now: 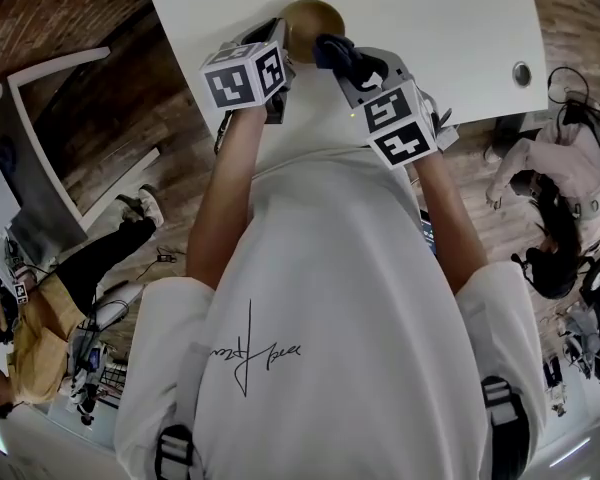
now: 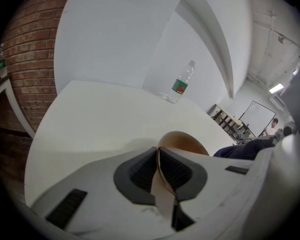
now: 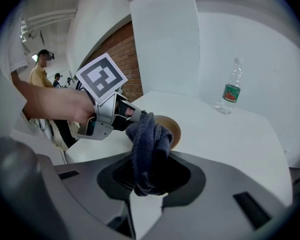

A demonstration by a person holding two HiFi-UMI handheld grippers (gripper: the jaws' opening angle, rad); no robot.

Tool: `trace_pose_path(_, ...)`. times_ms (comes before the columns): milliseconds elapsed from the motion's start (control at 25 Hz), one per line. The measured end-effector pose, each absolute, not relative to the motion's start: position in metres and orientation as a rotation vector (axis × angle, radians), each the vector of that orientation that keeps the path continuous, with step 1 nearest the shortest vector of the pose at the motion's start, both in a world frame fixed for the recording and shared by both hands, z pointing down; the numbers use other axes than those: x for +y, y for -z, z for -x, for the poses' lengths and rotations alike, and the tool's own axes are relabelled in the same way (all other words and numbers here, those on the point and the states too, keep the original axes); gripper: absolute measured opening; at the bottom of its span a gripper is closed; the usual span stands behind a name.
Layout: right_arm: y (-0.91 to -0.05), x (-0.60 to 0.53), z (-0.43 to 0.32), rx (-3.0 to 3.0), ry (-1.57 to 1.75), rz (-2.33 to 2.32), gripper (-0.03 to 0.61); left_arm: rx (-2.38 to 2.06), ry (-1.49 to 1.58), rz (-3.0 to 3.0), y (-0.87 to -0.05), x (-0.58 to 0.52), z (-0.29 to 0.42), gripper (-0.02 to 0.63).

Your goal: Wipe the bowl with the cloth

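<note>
A brown bowl (image 1: 313, 16) sits tilted on the white table (image 1: 450, 28), right in front of me. My left gripper (image 1: 283, 50) is shut on its rim. In the left gripper view the thin bowl wall (image 2: 187, 144) runs between the two dark pads (image 2: 140, 171) of the left gripper (image 2: 158, 151). My right gripper (image 1: 348, 66) is shut on a bunched dark blue cloth (image 1: 336, 52), held just right of the bowl. The right gripper view shows the cloth (image 3: 147, 136) sticking up from the right gripper (image 3: 150, 160), its top close to the bowl (image 3: 175, 130) and to the left gripper (image 3: 134, 115).
A plastic water bottle with a green label (image 2: 181, 83) (image 3: 231, 90) stands at the far side of the table. A round cable hole (image 1: 522, 73) is at the table's right edge. People stand and sit on the wooden floor (image 1: 140, 108) around the table.
</note>
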State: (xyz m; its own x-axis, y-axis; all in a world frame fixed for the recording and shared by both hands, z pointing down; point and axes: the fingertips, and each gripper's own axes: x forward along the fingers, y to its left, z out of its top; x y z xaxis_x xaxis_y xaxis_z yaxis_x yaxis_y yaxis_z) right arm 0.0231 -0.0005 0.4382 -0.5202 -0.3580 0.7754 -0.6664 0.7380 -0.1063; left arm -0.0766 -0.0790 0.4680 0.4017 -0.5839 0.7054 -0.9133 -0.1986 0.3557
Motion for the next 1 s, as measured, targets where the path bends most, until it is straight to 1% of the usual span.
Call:
trace_pose_path(320, -0.424, -0.005, -0.026, -2.185, -0.513, -0.811, 0.101, -1.315, -0.507, -1.913, -0.457, -0.079, 0.081, 0.044)
trace_pose_path(560, -0.420, -0.006, -0.030, -2.192, -0.510, -0.832, 0.101, -1.340, -0.471, -1.913, -0.449, -0.075, 0.087, 0.046)
trace_pose_path(720, -0.417, -0.006, -0.031, -2.199, -0.502, -0.837, 0.100, -1.348, -0.466, -1.913, -0.449, -0.072, 0.090, 0.091)
trace_pose_path(760, -0.416, -0.006, -0.031, -2.203, -0.499, -0.838, 0.101, -1.351, -0.459, -1.914, -0.448, -0.072, 0.091, 0.094)
trace_pose_path(1000, -0.405, -0.009, -0.032, -2.225, -0.481, -0.855, 0.101, -1.369, -0.403, -1.929, -0.431, -0.066, 0.094, 0.094)
